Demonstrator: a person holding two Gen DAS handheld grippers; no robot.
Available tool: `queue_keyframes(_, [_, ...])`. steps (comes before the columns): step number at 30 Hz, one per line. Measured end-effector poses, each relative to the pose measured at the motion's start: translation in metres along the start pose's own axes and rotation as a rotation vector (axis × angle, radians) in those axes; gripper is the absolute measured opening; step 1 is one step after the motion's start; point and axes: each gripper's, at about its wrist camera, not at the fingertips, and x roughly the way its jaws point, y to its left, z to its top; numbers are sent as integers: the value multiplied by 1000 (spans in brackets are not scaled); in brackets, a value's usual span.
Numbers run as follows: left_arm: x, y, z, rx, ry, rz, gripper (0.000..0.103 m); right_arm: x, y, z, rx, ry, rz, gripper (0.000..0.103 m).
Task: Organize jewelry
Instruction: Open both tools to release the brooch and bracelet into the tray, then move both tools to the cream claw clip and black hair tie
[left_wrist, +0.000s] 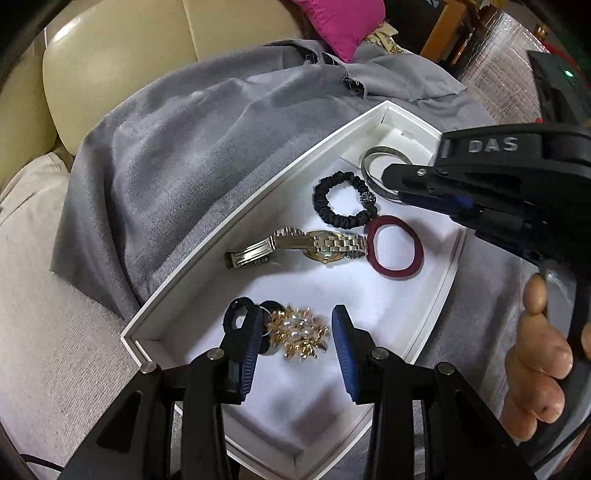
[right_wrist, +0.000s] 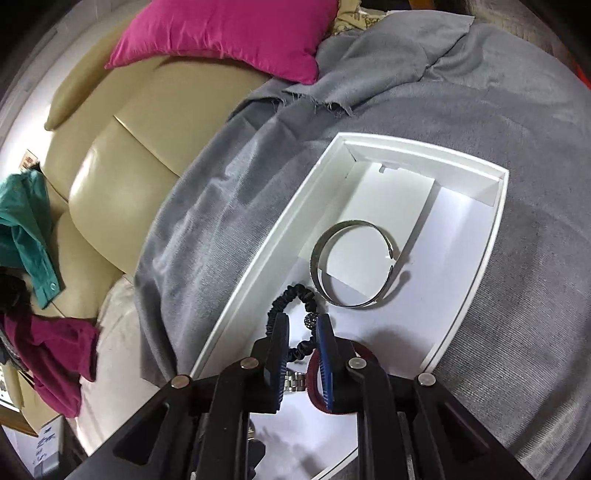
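A white box (left_wrist: 207, 260) lies on grey cloth and holds jewelry: a gold and pearl brooch (left_wrist: 299, 332), a metal watch (left_wrist: 295, 245), a black scrunchie (left_wrist: 343, 199), a dark red hair band (left_wrist: 395, 247) and a silver bangle (left_wrist: 373, 158). My left gripper (left_wrist: 291, 332) is open, its fingers either side of the brooch. My right gripper (right_wrist: 303, 336) hovers over the scrunchie (right_wrist: 291, 295) and red band (right_wrist: 314, 384), jaws a narrow gap apart with nothing held. The bangle (right_wrist: 321, 251) lies ahead of it in the box (right_wrist: 495, 236).
The grey cloth (left_wrist: 177, 155) covers a beige leather sofa (right_wrist: 122, 155). A pink cushion (right_wrist: 229, 33) lies at the back. Teal and magenta clothes (right_wrist: 33, 221) lie at the left in the right wrist view.
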Motion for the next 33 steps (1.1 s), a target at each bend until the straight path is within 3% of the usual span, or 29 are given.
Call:
queue_keyframes(3, [-1,-3,1,11,-17,-6,53,-14,-5,-2,31,-35,33,17])
queue_keyframes(6, [-7,-12,2,47,-56,17,54,-28,-9,-5,43,-66,41,17])
queue_keyframes(13, [-43,-41,-2,170,-288,119,61,-99,-53,-29,122,-191,75,17])
queue_keyframes(16, [-49,-64,-10,240,-340,136,63,-138,-87,-49,178,-248,68,17])
queue_keyframes(26, [-46,-149,-44,412,-366,104,64,-237,-221,-137,430,-397,11,21])
queue_keyframes(33, [-33,-210,-71,510,-347,67,65,-284,-312,-180,645,-518,-18,33])
